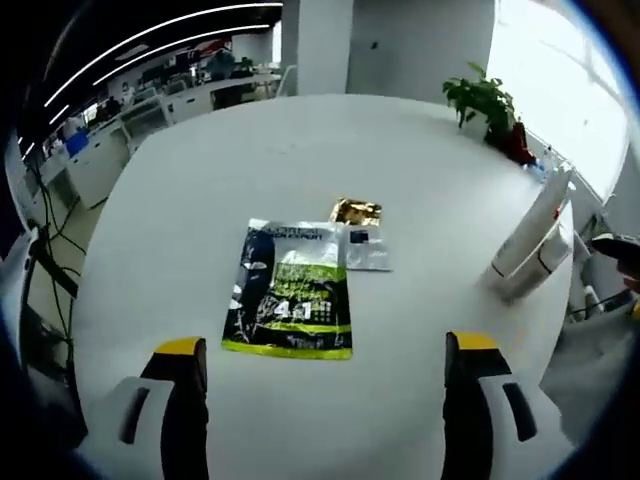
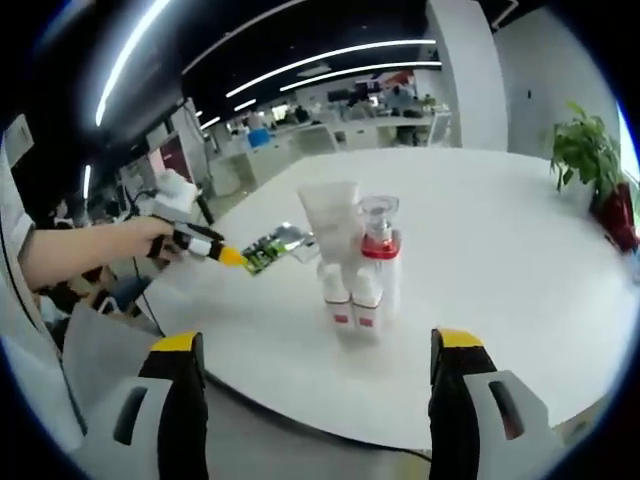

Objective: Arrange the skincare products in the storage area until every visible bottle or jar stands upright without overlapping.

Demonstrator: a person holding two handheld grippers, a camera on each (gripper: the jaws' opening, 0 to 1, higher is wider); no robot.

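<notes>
Progress looks partial. Left gripper (image 1: pixel 325 365) and right gripper (image 2: pixel 318 370) both spread wide, gripping nothing. Tubes (image 2: pixel 338 255) and pump bottle (image 2: pixel 380 260) upright, clustered touching at 12 o'clock of right jaws. Sachet pack (image 1: pixel 290 290) and small sachets (image 1: pixel 362 235) lying flat, overlapping; probably still to sort.

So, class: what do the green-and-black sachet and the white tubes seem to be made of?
Green-and-black sachet: likely glossy plastic or foil film; it lies flat and carries printed graphics and sheen. White tubes: probably matte soft plastic, opaque, with flat crimped tops, standing on their caps.
</notes>
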